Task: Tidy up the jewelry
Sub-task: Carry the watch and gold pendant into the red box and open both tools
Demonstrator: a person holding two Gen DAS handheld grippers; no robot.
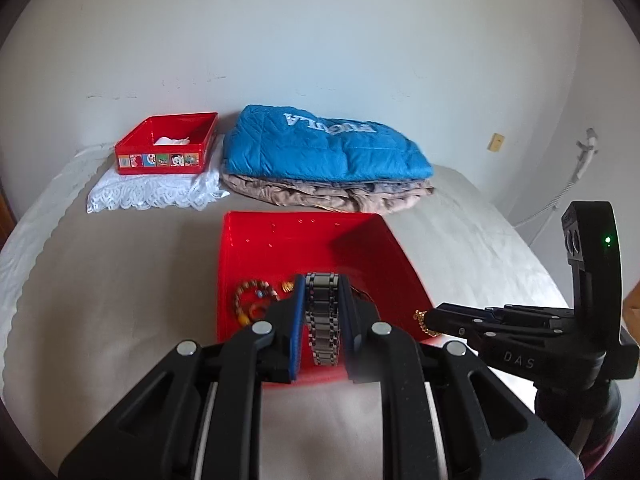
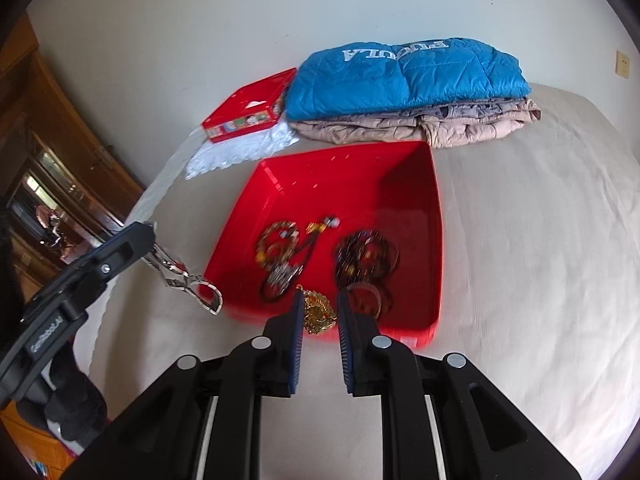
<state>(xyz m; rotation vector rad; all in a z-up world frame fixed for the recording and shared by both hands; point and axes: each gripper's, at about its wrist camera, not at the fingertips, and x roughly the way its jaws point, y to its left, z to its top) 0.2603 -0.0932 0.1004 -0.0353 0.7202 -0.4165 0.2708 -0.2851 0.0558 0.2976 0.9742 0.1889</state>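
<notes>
My left gripper (image 1: 322, 280) is shut on a silver metal link bracelet (image 1: 322, 320), which hangs down between the blue pads above the red tray (image 1: 280, 248). In the right wrist view that bracelet (image 2: 188, 280) dangles from the left gripper (image 2: 150, 240) beside the tray's left corner. A gold chain piece (image 2: 318, 312) is clamped in my right gripper (image 2: 319, 296), shut on it over the near rim of the tray (image 2: 360, 184). The left wrist view shows the right gripper (image 1: 430, 318) with the gold chain (image 1: 421, 320) at its tip. Beaded bracelets (image 2: 280, 244) and dark bead strands (image 2: 366, 256) lie in the tray.
A small red tin (image 1: 168, 144) with white tissue inside stands on a white lace cloth (image 1: 152, 194) at the back left. A folded blue jacket (image 1: 320, 148) lies on beige bedding (image 1: 340, 196) behind the tray. Everything rests on a pale bedsheet (image 1: 120, 280); wooden furniture (image 2: 60, 140) stands left.
</notes>
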